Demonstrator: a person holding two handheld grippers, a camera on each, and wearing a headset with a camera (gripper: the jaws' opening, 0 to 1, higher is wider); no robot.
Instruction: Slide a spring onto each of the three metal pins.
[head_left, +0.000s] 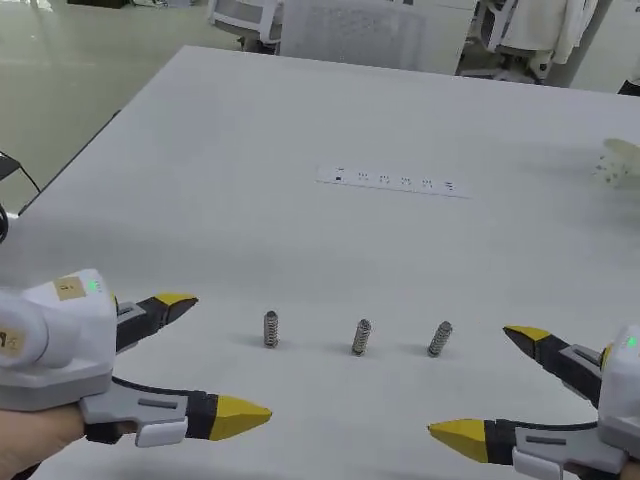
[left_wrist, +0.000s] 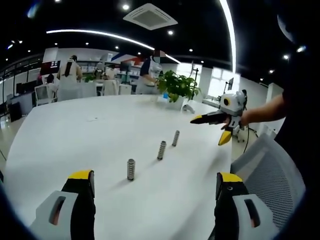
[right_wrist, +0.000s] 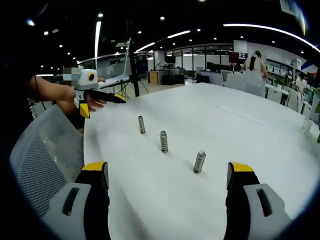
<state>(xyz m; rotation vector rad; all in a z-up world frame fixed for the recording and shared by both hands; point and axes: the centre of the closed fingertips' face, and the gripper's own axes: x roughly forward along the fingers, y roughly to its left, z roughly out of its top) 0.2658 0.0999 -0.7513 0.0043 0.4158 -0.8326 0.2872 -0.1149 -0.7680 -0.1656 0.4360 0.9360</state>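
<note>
Three metal springs stand upright in a row on the white table: a left spring (head_left: 271, 329), a middle spring (head_left: 361, 338) and a right spring (head_left: 440, 339). Any pins inside them are hidden. My left gripper (head_left: 210, 355) hovers open just left of the row, its yellow-tipped jaws wide apart with nothing between them. My right gripper (head_left: 495, 385) is open at the right of the row, also holding nothing. The left gripper view has the nearest spring (left_wrist: 131, 169) ahead of the jaws and the right gripper (left_wrist: 215, 127) beyond. In the right gripper view the nearest spring (right_wrist: 199, 162) leans slightly.
A white power strip (head_left: 393, 182) lies further back at the table's middle. A mesh office chair (head_left: 350, 35) stands at the far edge. A pale plant pot (head_left: 620, 160) sits at the far right. A grey chair (right_wrist: 45, 150) is close to the table's near side.
</note>
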